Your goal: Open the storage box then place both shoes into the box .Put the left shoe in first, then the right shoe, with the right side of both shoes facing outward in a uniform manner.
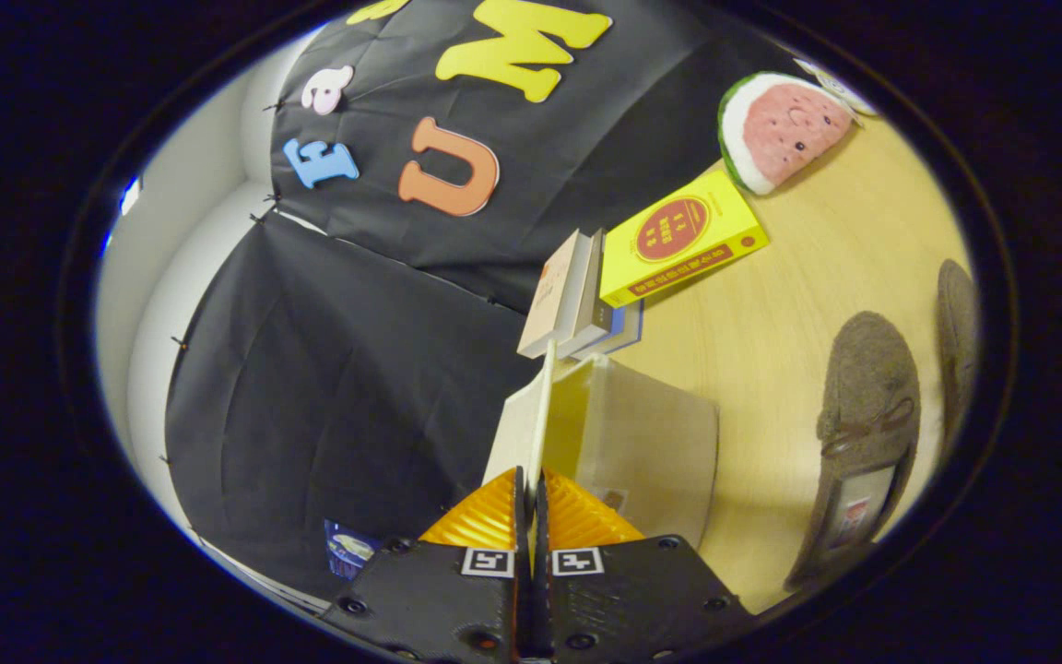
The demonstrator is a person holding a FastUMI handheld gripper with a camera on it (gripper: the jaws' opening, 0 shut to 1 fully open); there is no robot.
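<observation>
My gripper (531, 487) is tilted sideways and shut on the thin edge of the storage box lid (542, 406), which runs straight out from between the fingers. The pale translucent storage box (642, 447) sits on the wooden table just beyond the fingers, its lid swung up away from the body. A grey-brown felt shoe (863, 415) with a small bow lies on the table beyond the box. The second grey-brown shoe (957, 332) lies past it, partly cut off.
A yellow book (681, 238) and a few upright books (572, 293) stand behind the box by the booth wall. A watermelon-slice plush (782, 129) lies further along the wooden table (771, 332).
</observation>
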